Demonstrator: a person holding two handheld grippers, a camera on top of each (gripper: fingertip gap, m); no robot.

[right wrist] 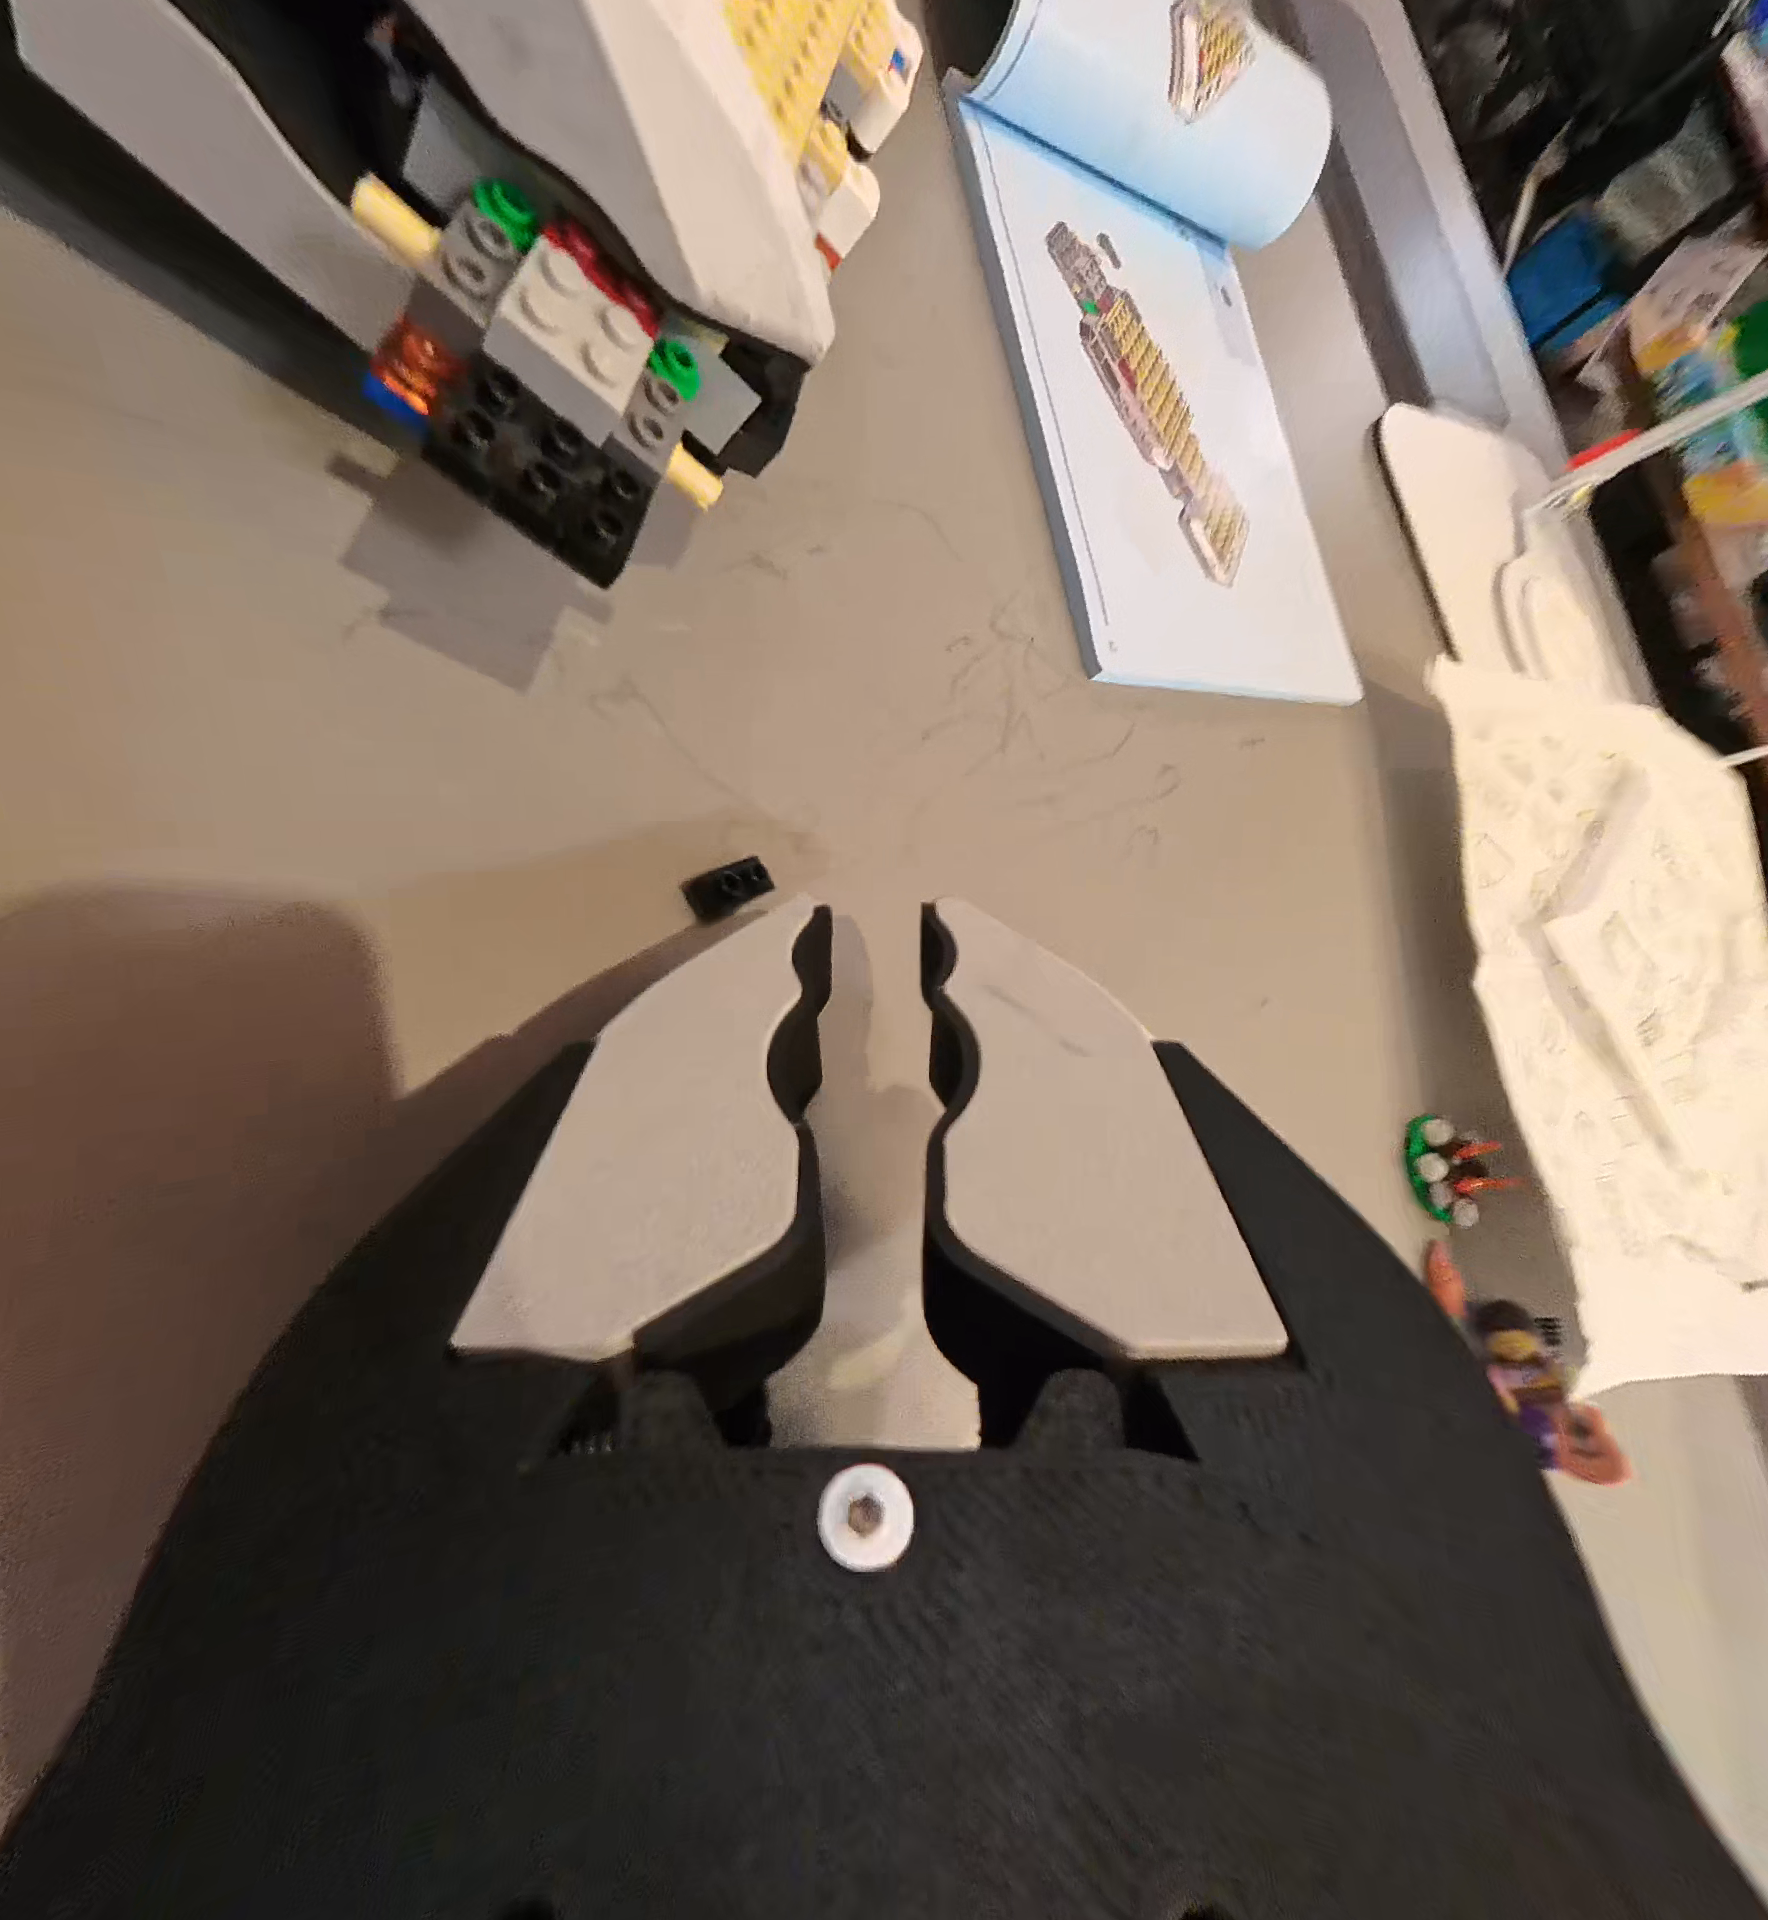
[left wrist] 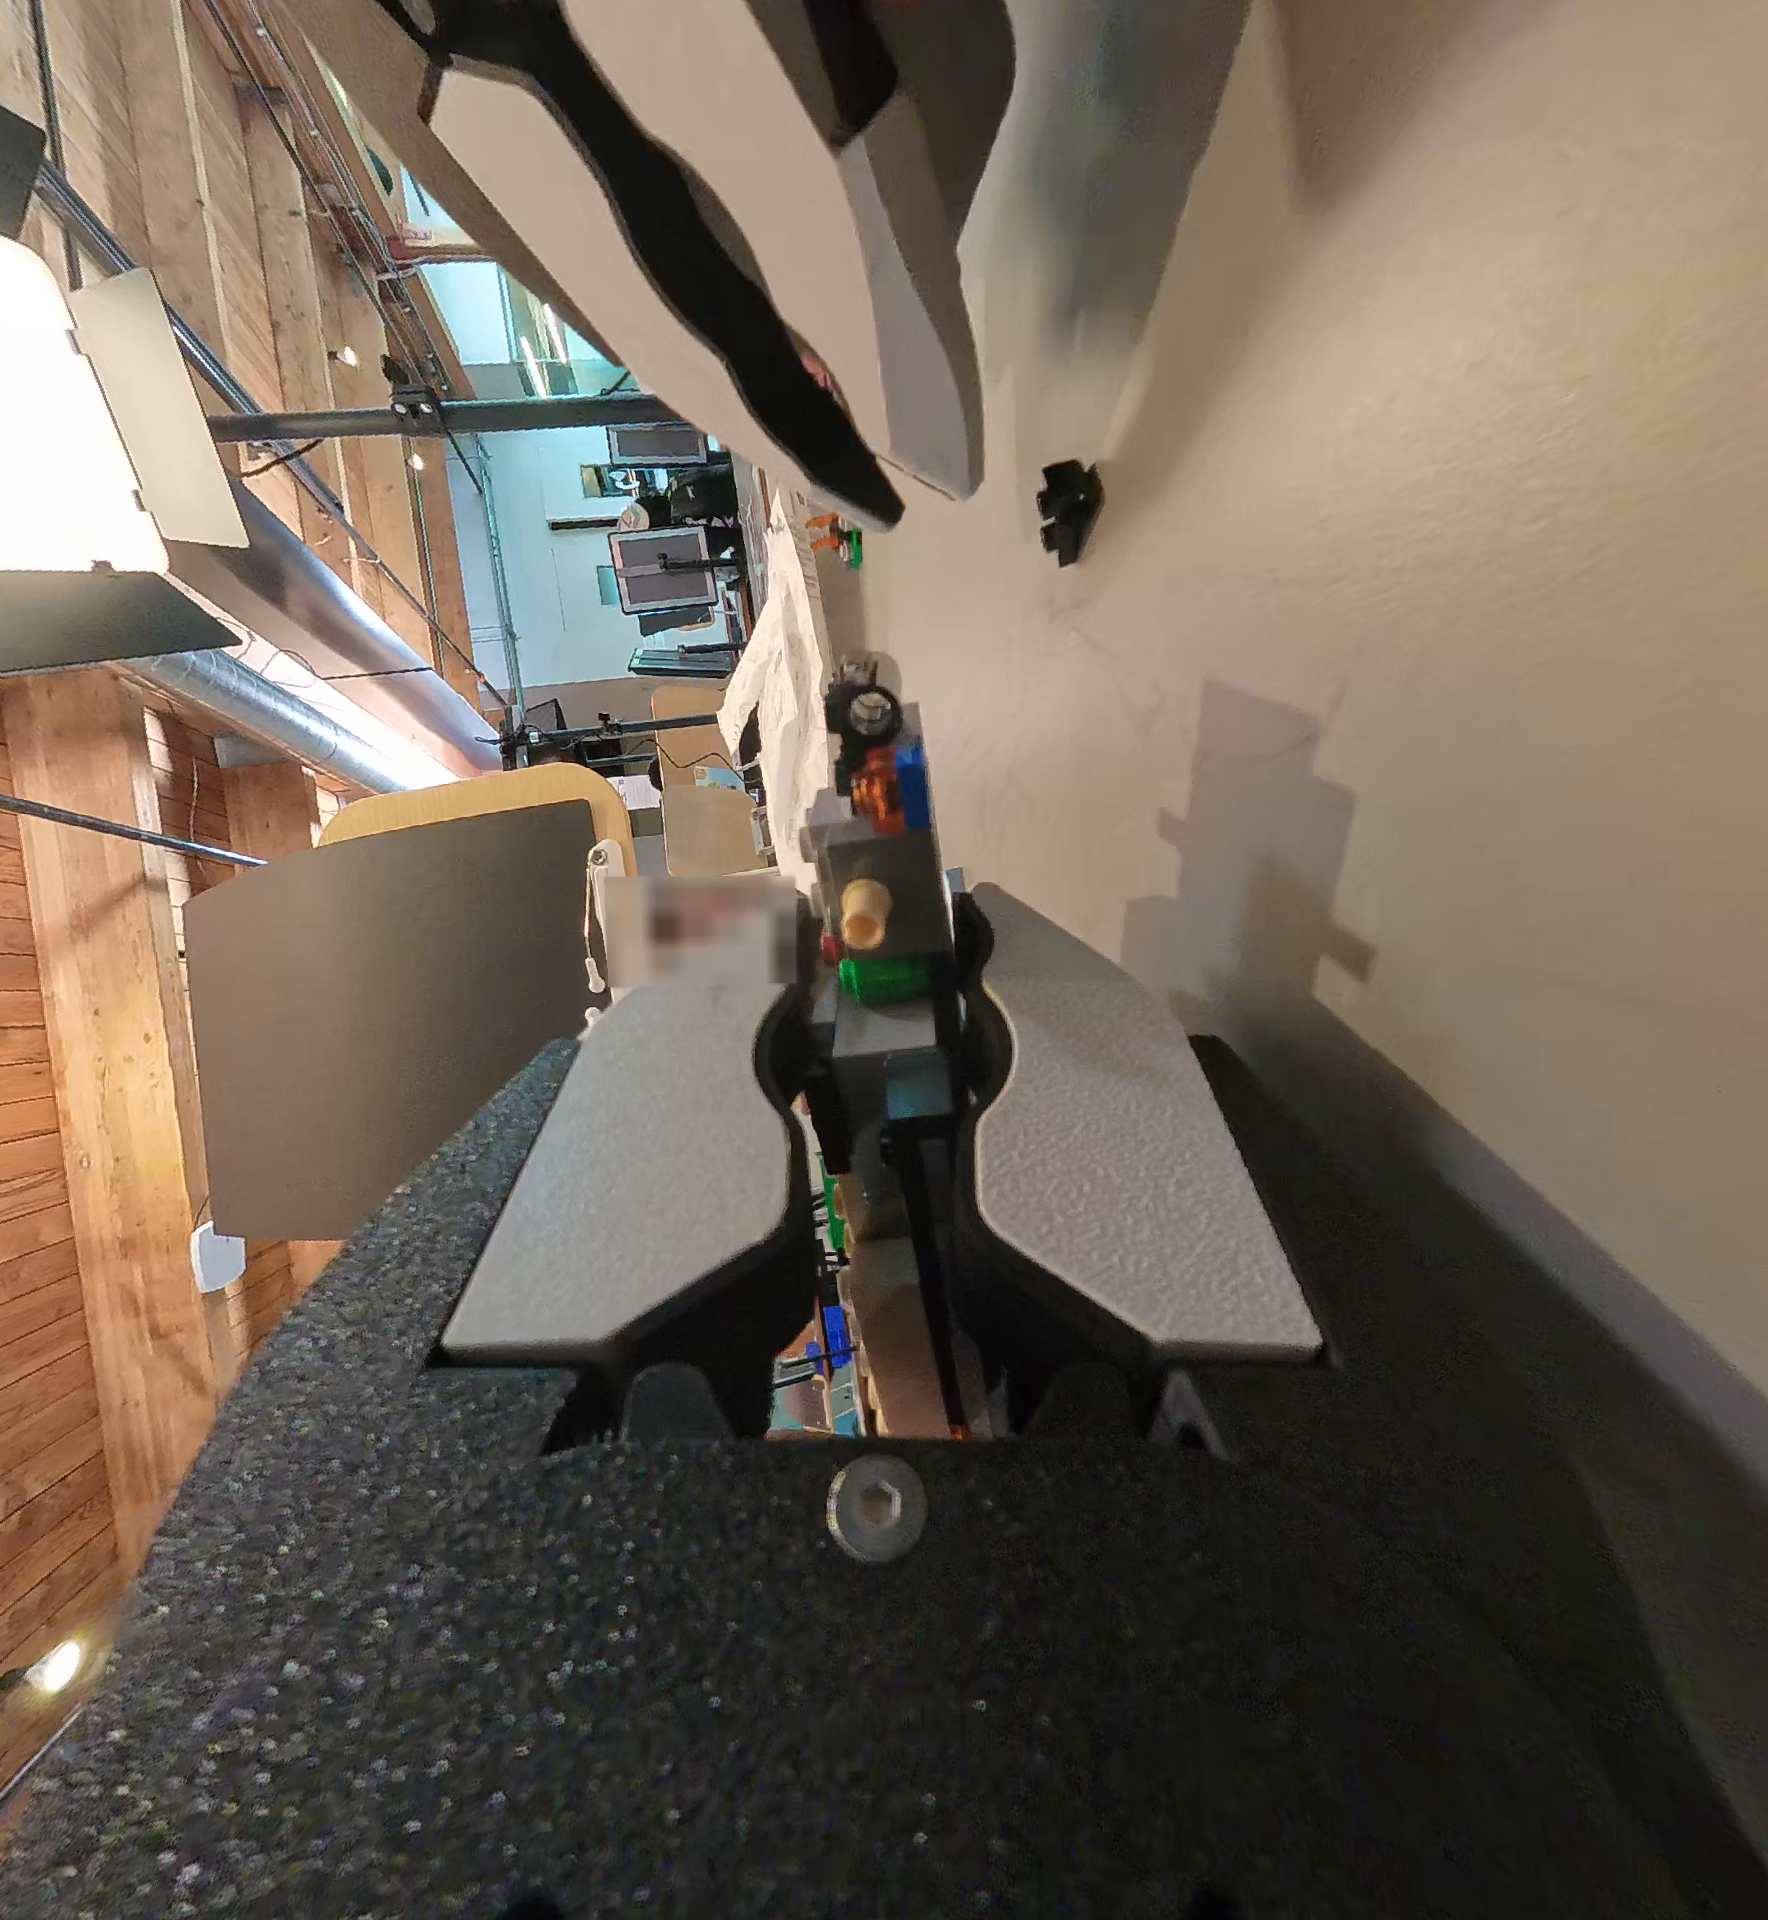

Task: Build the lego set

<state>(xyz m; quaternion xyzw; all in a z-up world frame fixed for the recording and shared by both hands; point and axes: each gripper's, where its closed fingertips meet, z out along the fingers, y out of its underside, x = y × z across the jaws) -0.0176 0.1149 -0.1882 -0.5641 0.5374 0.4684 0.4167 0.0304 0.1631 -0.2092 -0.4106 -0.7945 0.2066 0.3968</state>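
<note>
L claw (left wrist: 885, 977) — I have it clamped on a multicoloured plastic brick assembly (right wrist: 537, 364), grey, black, green and red, with cream pegs; pads press both flanks, assy lifted clear of the beige scratched tabletop (right wrist: 859, 727), prob. so its studded black face stays reachable.

R claw (right wrist: 875, 914) — fingers (right wrist: 1015, 1039) a little apart, nothing between them, hovering over bare table. Nearest item: small black two-stud plastic plate (right wrist: 727, 885), lying flat just beside the tip, not touching.

Also logged: open pale-blue instruction booklet (right wrist: 1171, 416), crumpled white paper (right wrist: 1638, 987), toy minifigure w/ guitar (right wrist: 1534, 1371).
</note>
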